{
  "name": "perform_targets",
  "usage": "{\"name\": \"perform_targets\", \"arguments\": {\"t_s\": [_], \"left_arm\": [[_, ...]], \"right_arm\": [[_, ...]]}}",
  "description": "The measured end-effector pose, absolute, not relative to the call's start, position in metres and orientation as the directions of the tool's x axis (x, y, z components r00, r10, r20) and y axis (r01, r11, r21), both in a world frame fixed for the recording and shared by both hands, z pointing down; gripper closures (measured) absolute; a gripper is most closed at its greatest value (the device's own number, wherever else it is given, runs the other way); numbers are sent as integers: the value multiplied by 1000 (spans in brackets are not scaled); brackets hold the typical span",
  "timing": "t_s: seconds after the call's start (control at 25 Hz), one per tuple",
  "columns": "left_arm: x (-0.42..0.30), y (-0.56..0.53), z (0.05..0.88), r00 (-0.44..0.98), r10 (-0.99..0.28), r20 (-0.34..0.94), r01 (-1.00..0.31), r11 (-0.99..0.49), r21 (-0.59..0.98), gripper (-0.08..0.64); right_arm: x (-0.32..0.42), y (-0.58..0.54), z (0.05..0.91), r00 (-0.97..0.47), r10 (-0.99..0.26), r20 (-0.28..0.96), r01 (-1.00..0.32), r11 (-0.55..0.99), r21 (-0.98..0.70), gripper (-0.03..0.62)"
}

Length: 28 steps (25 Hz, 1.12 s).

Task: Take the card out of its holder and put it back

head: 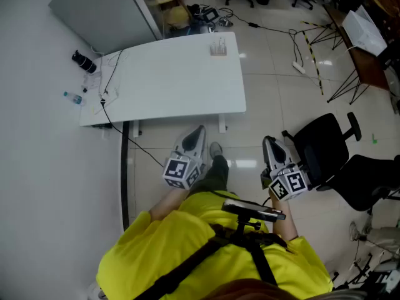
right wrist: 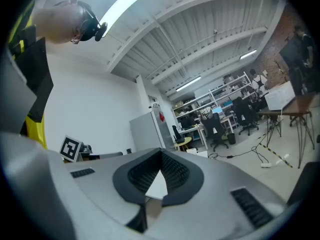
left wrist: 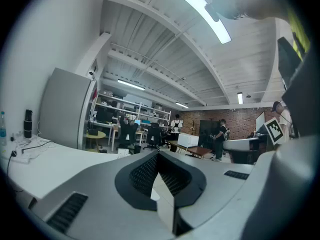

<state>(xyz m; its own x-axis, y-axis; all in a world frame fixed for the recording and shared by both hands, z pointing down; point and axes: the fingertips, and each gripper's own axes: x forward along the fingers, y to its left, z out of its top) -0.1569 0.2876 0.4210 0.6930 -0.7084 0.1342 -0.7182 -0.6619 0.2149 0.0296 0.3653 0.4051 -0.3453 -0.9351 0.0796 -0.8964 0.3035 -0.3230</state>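
Note:
A small card holder with a card (head: 218, 47) stands near the far right corner of the white table (head: 169, 80). Both grippers hang in front of the table's near edge, above the floor, held close to the person in a yellow top. My left gripper (head: 199, 132) is shut and holds nothing; in the left gripper view its jaws (left wrist: 159, 170) meet tip to tip. My right gripper (head: 268, 144) is shut and empty as well, its jaws (right wrist: 159, 168) closed in the right gripper view. Each points up and away, well short of the holder.
A black bottle (head: 83, 61), a small water bottle (head: 73, 97) and cables (head: 109, 80) lie at the table's left end. A grey cabinet (head: 103, 8) stands behind it. A black office chair (head: 325, 152) is right of the right gripper. Tripods and cables lie on the floor beyond.

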Motion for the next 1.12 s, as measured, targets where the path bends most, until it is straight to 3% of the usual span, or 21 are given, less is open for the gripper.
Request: {"name": "perform_targets", "arguments": {"t_s": [0.28, 0.6, 0.8, 0.88, 1.12], "left_arm": [[-135, 144, 388, 701, -711, 59, -708, -683, 181, 557], [-110, 25, 420, 691, -713, 120, -722, -675, 151, 557], [-96, -33, 461, 645, -741, 188, -764, -631, 135, 557], [-92, -57, 477, 618, -755, 222, -786, -600, 147, 557], [-77, -99, 503, 563, -773, 293, -826, -541, 160, 557]], "right_arm": [[46, 212, 380, -364, -928, 83, -905, 331, -268, 588], [56, 90, 406, -336, -931, 142, -931, 305, -201, 588], [60, 22, 443, -422, -885, 196, -903, 390, -183, 581], [62, -12, 463, -464, -855, 229, -885, 435, -168, 479], [75, -111, 533, -631, -718, 293, -772, 618, -149, 479]]}}
